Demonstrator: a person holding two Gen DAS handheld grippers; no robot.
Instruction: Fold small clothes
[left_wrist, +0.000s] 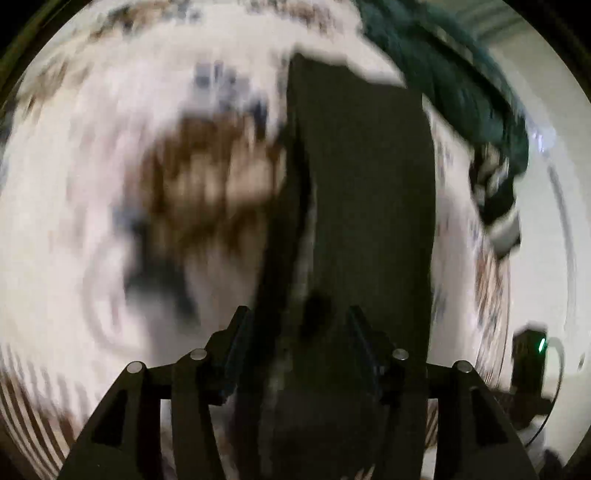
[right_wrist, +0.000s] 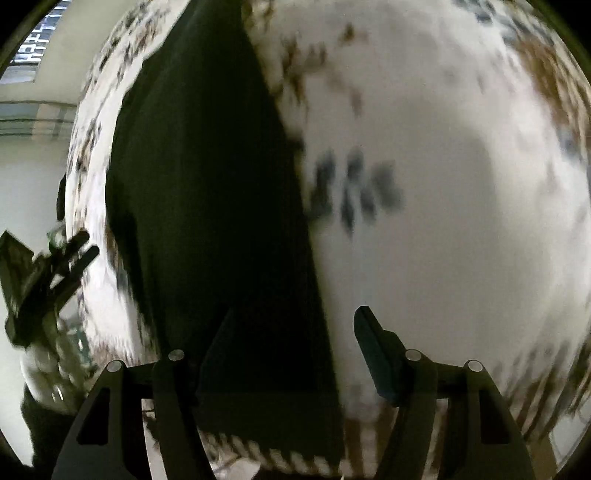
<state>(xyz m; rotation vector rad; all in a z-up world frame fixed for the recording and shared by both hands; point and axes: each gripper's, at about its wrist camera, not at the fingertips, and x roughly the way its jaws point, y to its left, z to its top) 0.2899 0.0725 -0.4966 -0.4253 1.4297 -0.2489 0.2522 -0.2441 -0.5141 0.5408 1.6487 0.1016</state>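
Motion blur smears both wrist views. Dark garment (left_wrist: 354, 206) lies as a long folded strip on a white patterned cloth (left_wrist: 92, 184) with brown and blue-grey blotches. Left claw (left_wrist: 295, 325) hovers over the garment's near end, jaws spread, dark fabric visible between the fingers but not pinched as far as the blur allows. Right claw (right_wrist: 295, 325) is spread wide; one finger sits over the garment (right_wrist: 207, 192), the other over the cloth (right_wrist: 443, 221) just beside the garment's edge, nothing pinched. A green cloth heap (left_wrist: 443, 74) lies beyond the garment's far end.
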